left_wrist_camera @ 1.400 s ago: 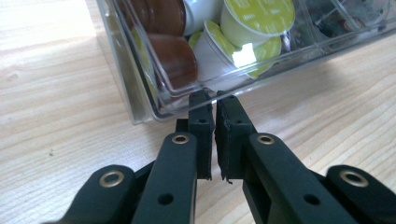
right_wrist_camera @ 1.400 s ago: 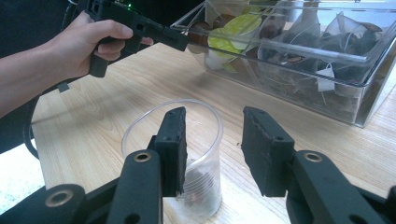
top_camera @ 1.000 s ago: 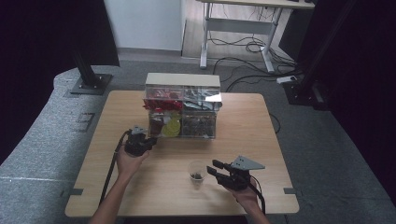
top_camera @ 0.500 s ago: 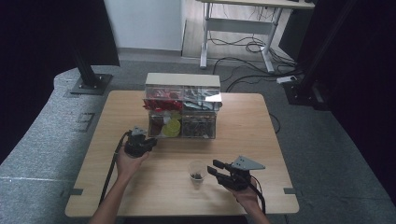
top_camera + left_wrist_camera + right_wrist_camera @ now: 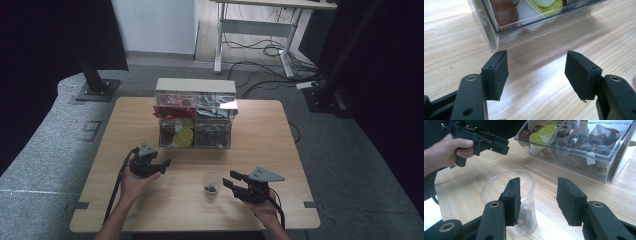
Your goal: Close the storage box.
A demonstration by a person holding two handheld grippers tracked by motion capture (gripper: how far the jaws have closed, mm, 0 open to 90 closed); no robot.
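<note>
A clear plastic cup (image 5: pixel 212 184) with something dark at its bottom stands near the table's front. My right gripper (image 5: pixel 229 179) lies just right of it and points left. In the right gripper view the cup (image 5: pixel 529 212) sits behind and left of the left jaw. The right gripper (image 5: pixel 539 200) is open, its jaws have just been opening a little, and nothing is between them. My left gripper (image 5: pixel 164 165) hovers in front of the clear organizer box (image 5: pixel 195 120). The left gripper (image 5: pixel 536 75) has just been opening and stands wide over bare wood. It also shows as the left gripper (image 5: pixel 501 146) in the right gripper view.
The organizer box (image 5: pixel 584 160) holds coffee capsules, one with a yellow-green lid (image 5: pixel 546 131), and wrapped sachets. Its front corner (image 5: pixel 496 37) is close ahead of the left jaws. The wooden table (image 5: pixel 260 145) has bare surface on both sides.
My left gripper has drawn slightly back from the box toward the table's front. The right hand and the cup have stayed where they were.
</note>
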